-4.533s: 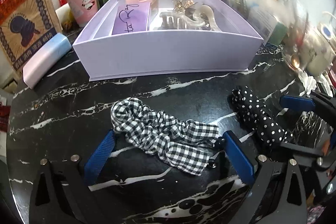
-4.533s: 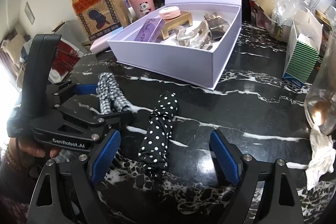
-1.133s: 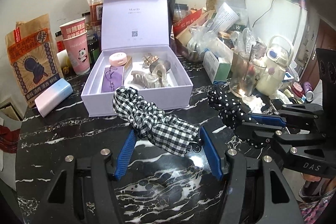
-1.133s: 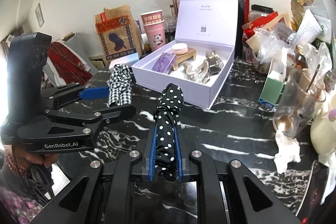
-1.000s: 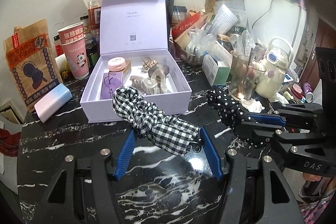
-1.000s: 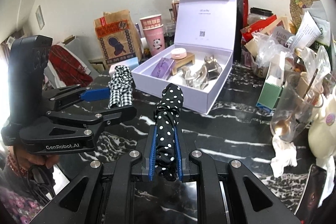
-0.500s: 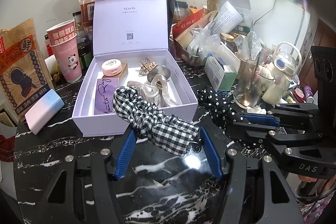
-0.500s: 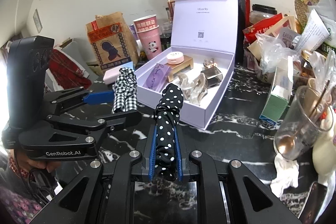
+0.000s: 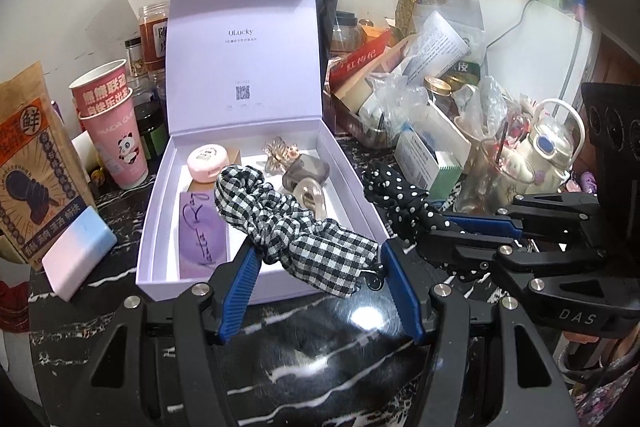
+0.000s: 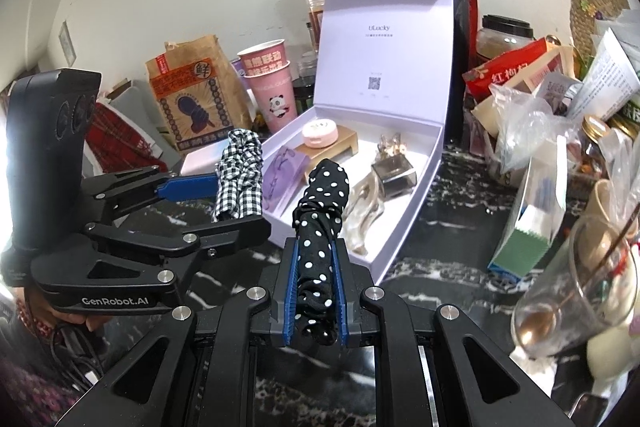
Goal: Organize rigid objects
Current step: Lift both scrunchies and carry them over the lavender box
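My left gripper is shut on a black-and-white checked scrunchie, held in the air over the front wall of an open lilac box. My right gripper is shut on a black polka-dot scrunchie, which sticks up in front of the box's near corner. Inside the box lie a pink round compact, a purple card, clear hair claws and a gold clip. Each gripper shows in the other's view, side by side.
Stacked pink paper cups, a brown printed bag and a pink-and-blue case stand left of the box. Right of it are a green-and-white carton, a glass with a spoon, a kettle and piled packets. The box lid stands upright.
Earlier both scrunchies lay on the black marble top between open jaws; now each is gripped and lifted. Over the last second both grippers have moved closer to the box.
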A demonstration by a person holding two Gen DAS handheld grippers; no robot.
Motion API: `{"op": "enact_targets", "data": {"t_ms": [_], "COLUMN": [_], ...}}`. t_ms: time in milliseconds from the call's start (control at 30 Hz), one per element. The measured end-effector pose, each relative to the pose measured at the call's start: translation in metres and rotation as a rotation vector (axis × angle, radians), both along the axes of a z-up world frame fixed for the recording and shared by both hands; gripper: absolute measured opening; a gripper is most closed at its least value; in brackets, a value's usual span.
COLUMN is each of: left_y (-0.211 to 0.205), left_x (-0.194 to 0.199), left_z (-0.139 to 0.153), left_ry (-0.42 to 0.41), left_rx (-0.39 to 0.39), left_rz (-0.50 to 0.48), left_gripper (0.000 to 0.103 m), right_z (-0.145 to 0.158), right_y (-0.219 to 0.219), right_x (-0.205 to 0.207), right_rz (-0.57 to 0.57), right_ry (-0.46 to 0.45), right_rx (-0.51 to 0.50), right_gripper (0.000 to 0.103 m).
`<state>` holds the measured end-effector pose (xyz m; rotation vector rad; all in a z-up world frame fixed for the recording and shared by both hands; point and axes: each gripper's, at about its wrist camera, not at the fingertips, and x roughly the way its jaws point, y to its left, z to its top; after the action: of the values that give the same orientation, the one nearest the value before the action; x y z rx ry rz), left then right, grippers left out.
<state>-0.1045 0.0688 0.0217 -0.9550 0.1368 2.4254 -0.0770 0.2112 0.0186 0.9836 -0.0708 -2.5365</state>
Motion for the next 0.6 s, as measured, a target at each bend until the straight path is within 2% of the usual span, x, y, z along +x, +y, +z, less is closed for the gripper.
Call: {"op": "enact_targets", "data": {"t_ms": [600], "left_y": [-0.006], "left_x": [-0.052], "left_z": [0.013], "left_ry": [0.042], "left_rx": [-0.017], "left_rz": [0.028], "left_gripper": [0.061], "right_z": [0.012], "right_y": [0.008], "right_x": [-0.051], "right_rz": [0.002], "right_ry": [0.036], "right_rx": [0.018], "right_gripper": [0.016]}}
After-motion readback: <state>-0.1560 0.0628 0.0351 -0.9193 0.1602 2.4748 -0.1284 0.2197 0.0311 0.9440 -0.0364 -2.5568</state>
